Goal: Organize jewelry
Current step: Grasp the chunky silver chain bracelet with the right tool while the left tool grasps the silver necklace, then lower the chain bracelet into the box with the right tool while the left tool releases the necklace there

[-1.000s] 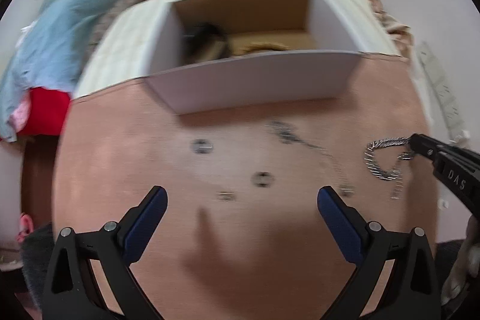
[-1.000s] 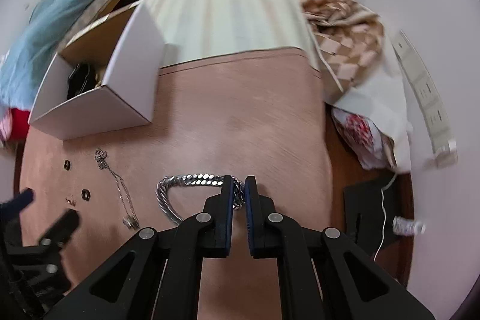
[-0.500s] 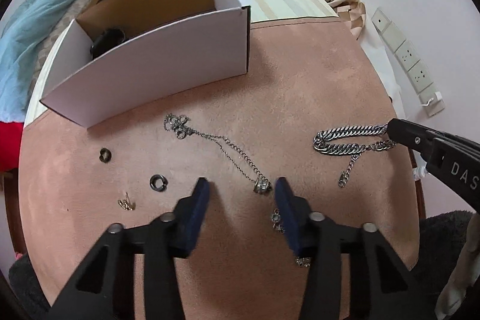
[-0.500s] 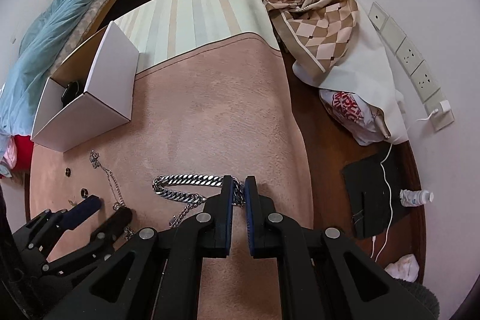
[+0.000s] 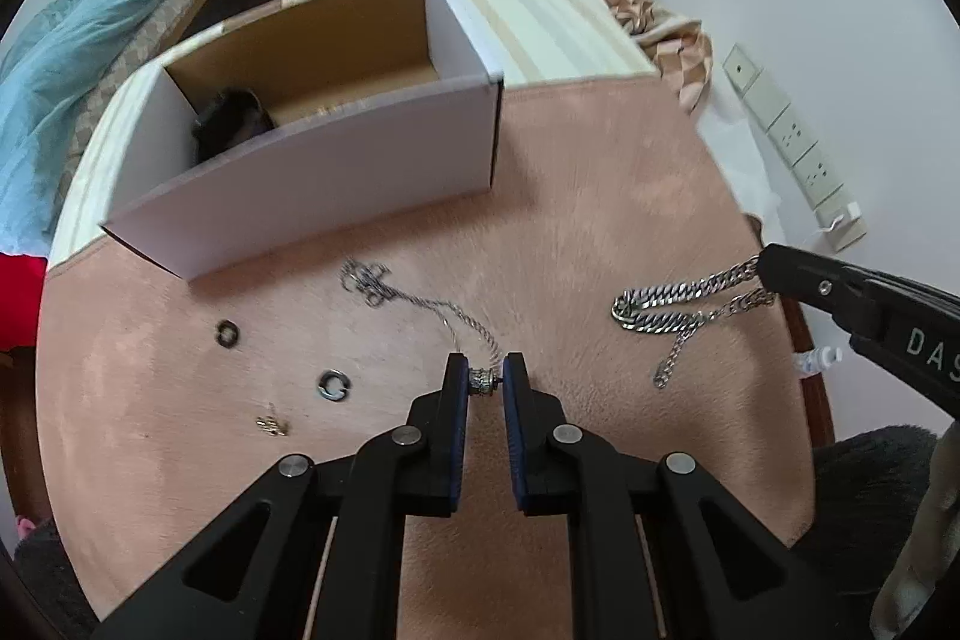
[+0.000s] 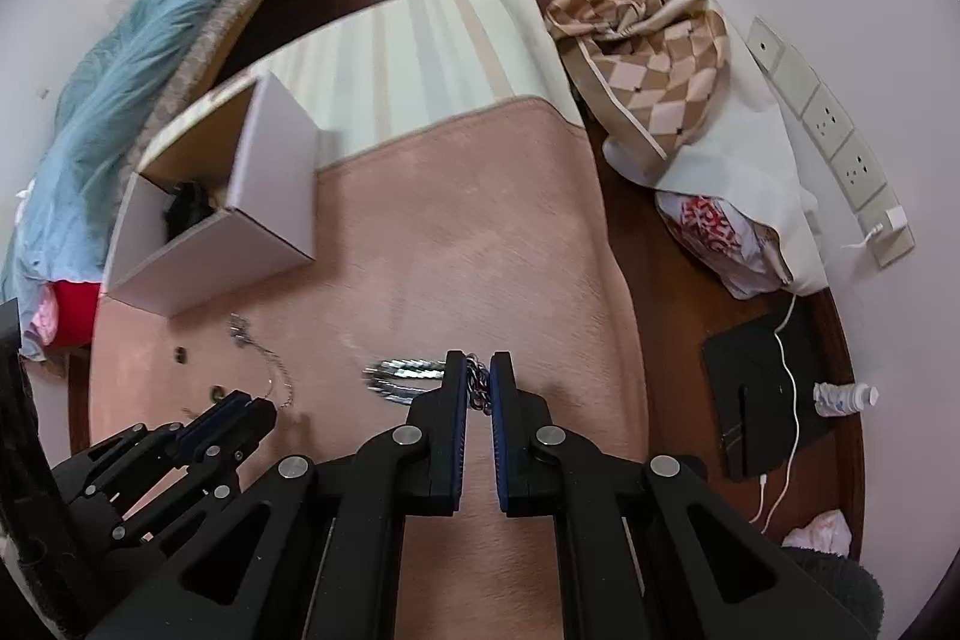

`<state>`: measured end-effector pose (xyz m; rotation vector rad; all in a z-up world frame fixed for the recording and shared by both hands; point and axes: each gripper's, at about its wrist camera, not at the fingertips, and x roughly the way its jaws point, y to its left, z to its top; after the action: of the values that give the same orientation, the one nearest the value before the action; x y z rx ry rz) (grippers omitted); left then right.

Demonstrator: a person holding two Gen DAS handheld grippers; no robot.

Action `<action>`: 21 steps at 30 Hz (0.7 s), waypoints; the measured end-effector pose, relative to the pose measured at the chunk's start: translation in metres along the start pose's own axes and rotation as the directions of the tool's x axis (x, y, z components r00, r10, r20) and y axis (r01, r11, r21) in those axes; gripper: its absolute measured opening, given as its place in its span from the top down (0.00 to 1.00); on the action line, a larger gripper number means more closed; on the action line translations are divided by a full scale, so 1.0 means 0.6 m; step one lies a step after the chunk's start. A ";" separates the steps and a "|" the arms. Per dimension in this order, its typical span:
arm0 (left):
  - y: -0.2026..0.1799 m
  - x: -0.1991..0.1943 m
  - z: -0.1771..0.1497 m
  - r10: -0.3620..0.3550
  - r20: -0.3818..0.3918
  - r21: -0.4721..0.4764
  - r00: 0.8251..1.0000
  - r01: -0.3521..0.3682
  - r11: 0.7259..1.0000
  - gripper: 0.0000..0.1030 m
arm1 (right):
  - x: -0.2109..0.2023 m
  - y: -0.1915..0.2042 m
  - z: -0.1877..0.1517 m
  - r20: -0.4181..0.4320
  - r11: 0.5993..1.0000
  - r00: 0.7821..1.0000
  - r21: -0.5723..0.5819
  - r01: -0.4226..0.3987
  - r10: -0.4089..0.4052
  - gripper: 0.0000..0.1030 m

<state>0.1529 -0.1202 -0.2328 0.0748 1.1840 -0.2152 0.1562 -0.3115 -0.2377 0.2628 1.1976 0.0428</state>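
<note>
My left gripper (image 5: 485, 381) is shut on the bead end of a thin silver necklace (image 5: 420, 301) that trails across the pink mat (image 5: 600, 196) toward the white cardboard box (image 5: 336, 172). My right gripper (image 6: 478, 379) is shut on one end of a thick silver curb chain (image 5: 672, 307), which hangs from it onto the mat; the chain also shows in the right wrist view (image 6: 408, 376). Two dark rings (image 5: 227, 333) (image 5: 333, 386) and a small gold piece (image 5: 273, 424) lie on the mat to the left.
The open box holds a dark item (image 5: 231, 121) in its left corner. A striped mat (image 6: 432, 46) lies behind the pink one. A checked blanket (image 6: 648, 46), bags, a black pad (image 6: 762, 394) and a small bottle (image 6: 843, 397) lie on the floor to the right.
My left gripper has closed from wide open onto the bead end of the thin necklace. My right gripper has stayed shut on the thick chain and lifted it slightly.
</note>
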 end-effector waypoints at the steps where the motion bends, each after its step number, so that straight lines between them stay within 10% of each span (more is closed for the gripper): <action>1: 0.003 -0.009 0.001 -0.007 0.010 -0.004 1.000 0.008 1.000 0.91 | -0.007 0.005 0.003 0.006 1.000 1.000 -0.003 -0.011 0.011 0.92; 21: 0.136 -0.216 0.142 -0.088 0.215 -0.075 0.973 0.107 0.991 0.91 | -0.144 0.138 0.106 0.122 0.978 0.973 -0.108 -0.181 0.193 0.93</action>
<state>0.2005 -0.0382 -0.0853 -0.0810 0.9844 -0.2519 0.1916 -0.2577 -0.1185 0.2894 1.0329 0.2437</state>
